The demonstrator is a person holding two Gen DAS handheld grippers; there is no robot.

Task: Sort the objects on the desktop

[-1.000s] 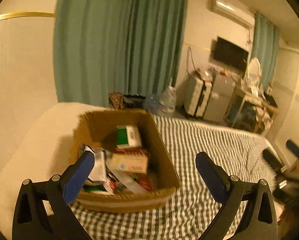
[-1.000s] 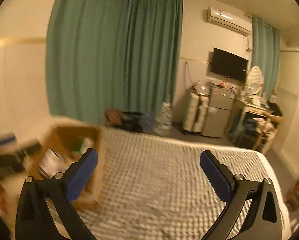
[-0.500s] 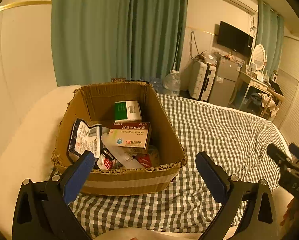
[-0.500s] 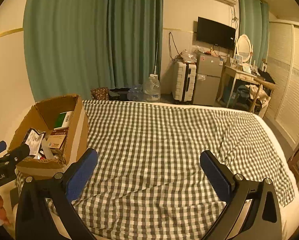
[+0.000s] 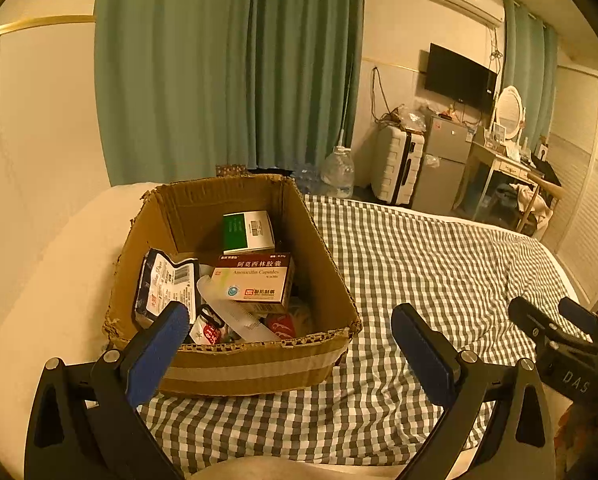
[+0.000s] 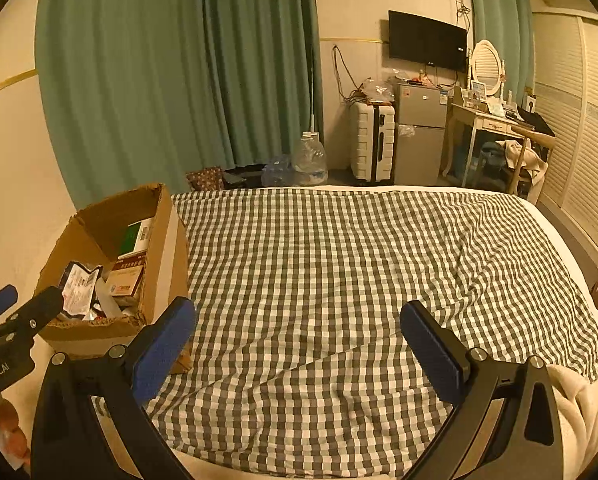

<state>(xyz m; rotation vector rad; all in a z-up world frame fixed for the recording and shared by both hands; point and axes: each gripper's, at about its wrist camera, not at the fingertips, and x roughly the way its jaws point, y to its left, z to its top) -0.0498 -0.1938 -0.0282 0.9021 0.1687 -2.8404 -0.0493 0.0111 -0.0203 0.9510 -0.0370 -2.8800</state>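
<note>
Box (image 5: 235, 280) of small items sits on the bed's (image 6: 359, 260) left side, directly ahead of the left tongs (image 5: 289, 336); right tongs (image 6: 299, 338) farther off. Both gape, holding nothing.

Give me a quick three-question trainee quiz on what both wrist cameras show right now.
1. True or false: the left gripper holds a medicine box.
2. Which box lies farthest back in the carton? A) the green-and-white box B) the amoxicillin box C) a blue box
3. Fill in: the carton stands on the ______ cloth, and the right gripper is ______.

Key: 1 false, both grippers are open and empty; 2 A; 3 checked, open.
</note>
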